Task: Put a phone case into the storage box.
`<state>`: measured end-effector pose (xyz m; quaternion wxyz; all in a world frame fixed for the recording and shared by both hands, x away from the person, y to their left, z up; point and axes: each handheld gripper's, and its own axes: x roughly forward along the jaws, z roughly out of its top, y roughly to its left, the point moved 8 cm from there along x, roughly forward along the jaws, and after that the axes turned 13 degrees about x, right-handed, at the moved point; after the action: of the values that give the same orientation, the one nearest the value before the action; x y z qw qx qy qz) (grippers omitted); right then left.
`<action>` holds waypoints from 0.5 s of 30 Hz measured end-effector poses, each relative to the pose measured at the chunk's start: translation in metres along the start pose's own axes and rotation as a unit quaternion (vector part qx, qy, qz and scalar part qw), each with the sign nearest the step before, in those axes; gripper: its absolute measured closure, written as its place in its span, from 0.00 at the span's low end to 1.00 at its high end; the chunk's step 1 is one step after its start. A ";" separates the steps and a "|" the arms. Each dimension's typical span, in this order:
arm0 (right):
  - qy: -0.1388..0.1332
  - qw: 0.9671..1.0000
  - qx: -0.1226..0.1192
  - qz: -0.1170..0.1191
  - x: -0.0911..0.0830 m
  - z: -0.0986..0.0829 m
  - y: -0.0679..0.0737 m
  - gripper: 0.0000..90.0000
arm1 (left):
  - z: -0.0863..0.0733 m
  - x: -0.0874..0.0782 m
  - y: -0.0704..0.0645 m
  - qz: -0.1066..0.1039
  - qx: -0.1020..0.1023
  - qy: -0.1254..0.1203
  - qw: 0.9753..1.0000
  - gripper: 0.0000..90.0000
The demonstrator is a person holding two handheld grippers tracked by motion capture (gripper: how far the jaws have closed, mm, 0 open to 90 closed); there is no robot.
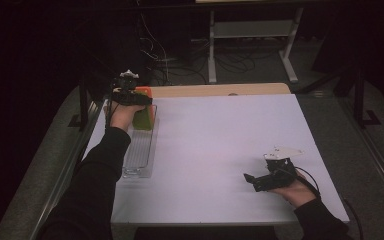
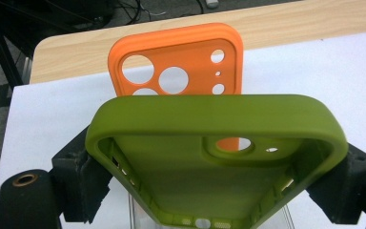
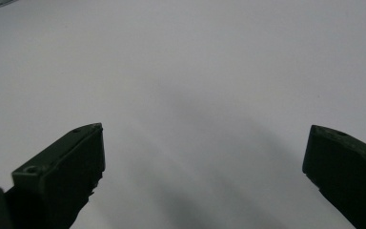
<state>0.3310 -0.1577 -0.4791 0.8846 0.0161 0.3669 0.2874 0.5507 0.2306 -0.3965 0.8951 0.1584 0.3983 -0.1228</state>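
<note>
The green phone case [image 2: 217, 162] sits clamped between my left gripper's [image 2: 217, 191] jaws, just behind the orange case [image 2: 178, 62] standing upright ahead. I judge I'm slotting it into the clear rack [image 1: 139, 150] below; next comes lowering it straight. My right gripper [image 1: 260, 181] rests open over bare counter [image 3: 195, 71].
</note>
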 end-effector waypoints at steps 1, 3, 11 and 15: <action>0.000 1.000 0.000 0.000 0.000 0.000 0.000 0.00 | -0.001 0.000 0.001 0.003 0.004 0.002 1.000 0.15; 0.002 1.000 0.000 0.000 0.000 0.000 0.000 0.00 | -0.001 0.002 0.001 0.009 0.006 0.006 1.000 0.15; 0.002 1.000 -0.001 0.002 0.000 0.000 0.001 0.00 | -0.008 0.011 0.004 0.021 0.006 0.011 1.000 0.14; 0.002 1.000 -0.003 0.003 0.000 0.000 0.001 0.00 | -0.009 0.014 0.003 0.022 -0.001 0.002 1.000 0.14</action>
<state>0.3303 -0.1570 -0.4792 0.8829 0.0140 0.3682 0.2911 0.5552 0.2356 -0.4123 0.8968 0.1665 0.3969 -0.1025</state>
